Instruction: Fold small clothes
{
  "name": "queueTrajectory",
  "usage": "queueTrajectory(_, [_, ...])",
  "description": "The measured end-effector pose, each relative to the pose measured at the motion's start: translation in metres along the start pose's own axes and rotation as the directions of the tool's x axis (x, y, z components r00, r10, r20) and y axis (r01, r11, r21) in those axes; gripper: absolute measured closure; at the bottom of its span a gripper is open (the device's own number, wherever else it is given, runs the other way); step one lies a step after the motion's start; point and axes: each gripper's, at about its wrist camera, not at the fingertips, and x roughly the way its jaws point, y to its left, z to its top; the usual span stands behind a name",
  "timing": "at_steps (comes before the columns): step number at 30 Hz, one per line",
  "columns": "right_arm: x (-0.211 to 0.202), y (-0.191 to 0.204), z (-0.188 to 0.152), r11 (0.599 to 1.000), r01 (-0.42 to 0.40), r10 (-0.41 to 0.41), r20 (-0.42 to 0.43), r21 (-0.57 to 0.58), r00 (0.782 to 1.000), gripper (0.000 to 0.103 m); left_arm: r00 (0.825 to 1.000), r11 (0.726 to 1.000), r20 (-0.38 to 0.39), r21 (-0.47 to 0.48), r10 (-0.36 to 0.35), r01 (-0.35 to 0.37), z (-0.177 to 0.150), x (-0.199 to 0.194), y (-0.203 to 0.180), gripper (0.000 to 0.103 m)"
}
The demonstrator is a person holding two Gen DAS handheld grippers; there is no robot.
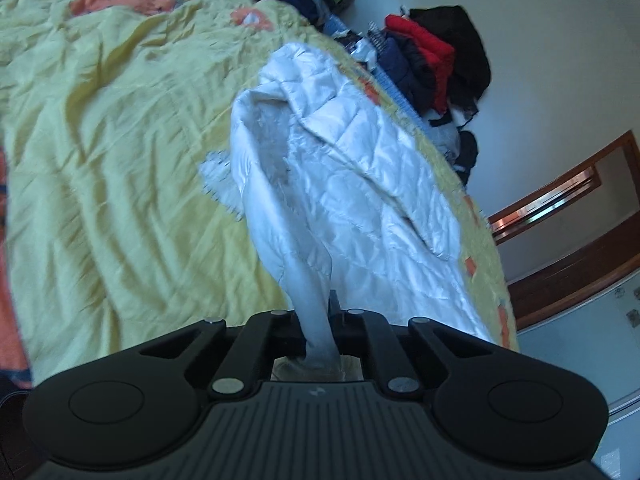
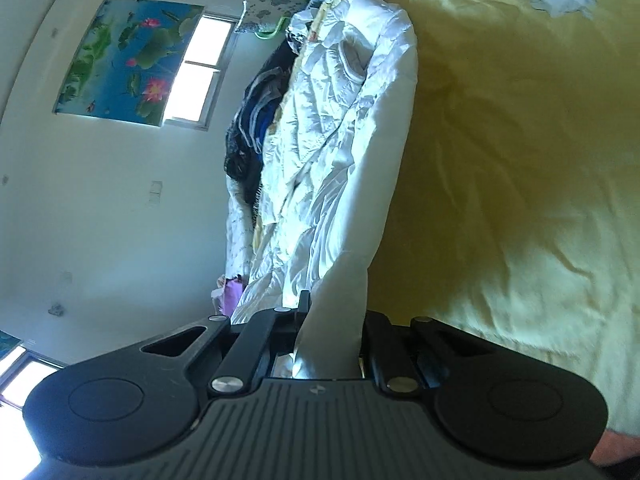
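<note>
A white quilted, shiny small garment (image 1: 344,152) hangs stretched above the yellow bedspread (image 1: 112,152). My left gripper (image 1: 318,320) is shut on one bunched corner of it, and the cloth runs forward from the jaws. My right gripper (image 2: 330,320) is shut on another edge of the same white garment (image 2: 336,148), which stretches away from the jaws above the bedspread (image 2: 520,200). The fingertips of both grippers are hidden by the cloth.
The bedspread has orange patches (image 1: 124,2). Piles of dark, red and blue clothes (image 1: 432,56) lie along the bed's far side by the wall. A wooden door frame (image 1: 560,208) stands at the right. A lotus poster (image 2: 128,60) and a window (image 2: 200,72) are on the wall.
</note>
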Motion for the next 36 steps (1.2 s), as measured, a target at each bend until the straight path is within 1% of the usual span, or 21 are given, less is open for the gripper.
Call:
queueTrajectory(2, [-0.006,-0.002,-0.004,1.000,-0.004,0.005,-0.005,0.020,1.000,0.092,1.000,1.000,-0.019,-0.011,0.015,-0.016,-0.002,-0.003,0.003,0.097])
queueTrajectory(5, [-0.007,0.005,-0.004,0.999,-0.024,0.025,-0.019,0.037,1.000,0.092,1.000,1.000,-0.021,-0.016,0.019,-0.020,0.001,-0.008,0.003,0.097])
queueTrajectory(9, [0.003,0.010,0.016,0.996,-0.060,0.060,-0.001,0.064,0.998,0.092,1.000,0.999,-0.001,-0.033,0.000,0.000,0.025,0.001,0.000,0.097])
queueTrajectory(12, [0.019,0.023,0.047,0.993,-0.108,0.106,0.045,0.039,0.993,0.092,0.999,1.000,0.023,-0.006,-0.027,0.028,0.056,0.014,-0.011,0.097])
queueTrajectory(15, [0.038,0.038,0.087,0.989,-0.151,0.149,0.093,0.010,0.984,0.092,0.997,0.999,0.053,0.022,-0.050,0.048,0.090,0.028,-0.025,0.097])
queueTrajectory(19, [0.068,0.047,0.146,0.983,-0.185,0.183,0.126,0.005,0.975,0.091,0.994,0.998,0.086,-0.003,-0.062,0.063,0.140,0.056,-0.036,0.097])
queueTrajectory(21, [0.089,0.047,0.179,0.979,-0.198,0.189,0.143,0.049,0.971,0.091,0.993,0.997,0.095,-0.023,-0.072,0.075,0.168,0.074,-0.042,0.097])
queueTrajectory(23, [0.111,0.049,0.209,0.977,-0.207,0.197,0.149,0.055,0.969,0.091,0.992,0.999,0.115,-0.006,-0.053,0.054,0.194,0.095,-0.053,0.097])
queueTrajectory(25, [0.133,0.050,0.239,0.975,-0.207,0.194,0.156,0.074,0.969,0.091,0.993,1.000,0.117,-0.006,-0.029,0.030,0.219,0.117,-0.059,0.097])
queueTrajectory(27, [0.156,0.050,0.268,0.979,-0.190,0.177,0.165,0.071,0.970,0.091,0.993,1.000,0.120,-0.009,-0.002,0.003,0.242,0.141,-0.064,0.097])
queueTrajectory(29, [0.179,0.043,0.294,0.983,-0.163,0.146,0.173,0.089,0.974,0.091,0.991,0.999,0.126,0.011,0.037,-0.039,0.261,0.166,-0.065,0.097])
queueTrajectory(32, [0.214,0.020,0.325,0.984,-0.102,0.077,0.163,0.147,0.984,0.090,0.988,0.995,0.114,-0.005,0.104,-0.105,0.278,0.206,-0.058,0.097])
queueTrajectory(34, [0.231,0.000,0.337,0.979,-0.069,0.038,0.156,0.192,0.987,0.089,0.984,0.989,0.095,-0.008,0.148,-0.148,0.282,0.231,-0.050,0.097])
queueTrajectory(36, [0.244,-0.019,0.343,0.969,-0.073,0.038,0.149,0.236,0.988,0.089,0.981,0.984,0.082,-0.008,0.178,-0.178,0.280,0.250,-0.042,0.097])
